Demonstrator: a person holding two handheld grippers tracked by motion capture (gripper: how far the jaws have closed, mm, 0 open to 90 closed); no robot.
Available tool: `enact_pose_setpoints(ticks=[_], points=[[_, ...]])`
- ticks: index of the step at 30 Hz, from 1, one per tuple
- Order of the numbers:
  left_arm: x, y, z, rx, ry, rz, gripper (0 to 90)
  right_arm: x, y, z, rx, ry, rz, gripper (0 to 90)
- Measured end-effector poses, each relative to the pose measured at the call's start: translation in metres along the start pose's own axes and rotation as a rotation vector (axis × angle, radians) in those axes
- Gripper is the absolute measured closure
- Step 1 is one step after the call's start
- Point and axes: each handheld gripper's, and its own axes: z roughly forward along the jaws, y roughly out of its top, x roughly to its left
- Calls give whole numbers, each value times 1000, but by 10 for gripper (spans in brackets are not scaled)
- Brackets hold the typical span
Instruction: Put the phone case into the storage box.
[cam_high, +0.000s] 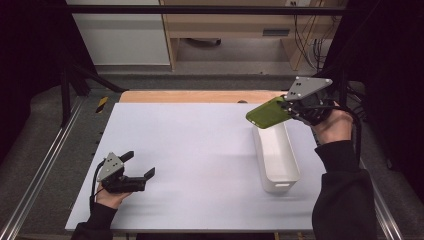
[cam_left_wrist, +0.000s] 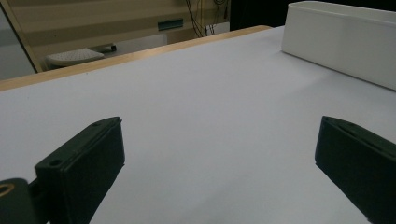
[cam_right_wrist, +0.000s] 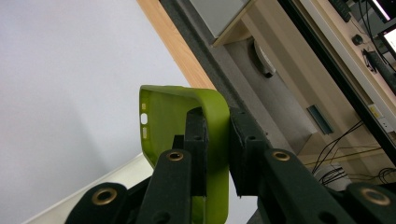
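At the left of the high view, the left gripper (cam_high: 141, 165) rests low on the white surface (cam_high: 190, 150), held by a hand coming in from the bottom edge. Its jaws stand wide apart with nothing between them; the left gripper view looks out between the two black jaws over bare surface toward the white bin (cam_left_wrist: 341, 39).

Moving right, the white bin (cam_high: 276, 155) lies lengthwise on the surface, a long, narrow, open-topped tub. What little of its inside shows in the high view looks bare.

Above the far end of the bin hangs the green phone case (cam_high: 268, 113), carried in the air by the right gripper (cam_high: 290, 106). The right gripper view shows the jaws clamped on one side wall of the case (cam_right_wrist: 187, 126), one jaw inside the shell and one outside, with the camera cut-outs showing near the far end.

The case looks light and thin, probably soft rubbery plastic that bends under pressure, so it needs little force and should not break if dropped. Its smooth wall may slip or twist in the jaws, since the hold is near one edge and the rest hangs out to the side. A pinch across a side wall, as here, seems the sensible place to grip; the flat back offers nothing to close on. It appears poised to go down into the bin.
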Motion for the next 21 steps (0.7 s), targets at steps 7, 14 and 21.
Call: enact_pose_setpoints(ticks=[7,14,21], points=[[0,0,0,0,-2,-1,10,-7,-3,5,22,1,-9,787],[0,0,1,2,-3,-2,10,-14,-8,10,45,-2,-24,787],[0,-1,1,3,-5,-4,10,-21,-11,15,64,-1,-32,786]])
